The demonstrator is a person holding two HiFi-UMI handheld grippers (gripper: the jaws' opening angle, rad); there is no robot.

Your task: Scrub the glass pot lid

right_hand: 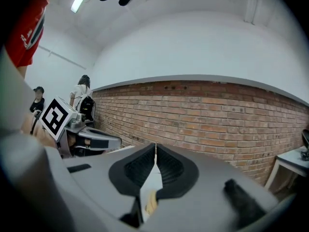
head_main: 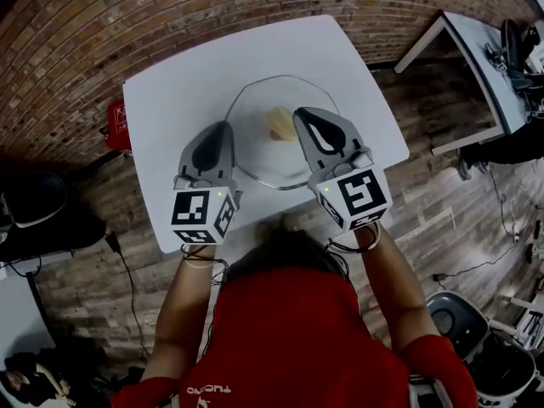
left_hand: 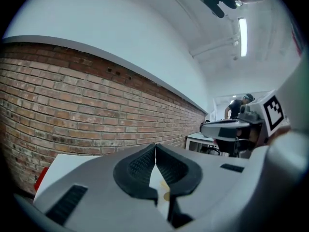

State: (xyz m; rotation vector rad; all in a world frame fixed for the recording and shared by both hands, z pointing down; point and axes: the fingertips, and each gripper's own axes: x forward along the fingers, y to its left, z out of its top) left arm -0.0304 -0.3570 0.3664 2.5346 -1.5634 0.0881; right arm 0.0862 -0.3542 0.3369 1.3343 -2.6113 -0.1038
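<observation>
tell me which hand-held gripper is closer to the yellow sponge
The right hand-held gripper: its tip is just beside the sponge, while the left hand-held gripper sits at the glass pot lid's left edge.

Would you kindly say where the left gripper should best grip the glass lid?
Probably the left rim of the glass lid, coming in from the left with the left gripper: it lies flat on the white table, so only the thin edge offers a pinch.
</observation>
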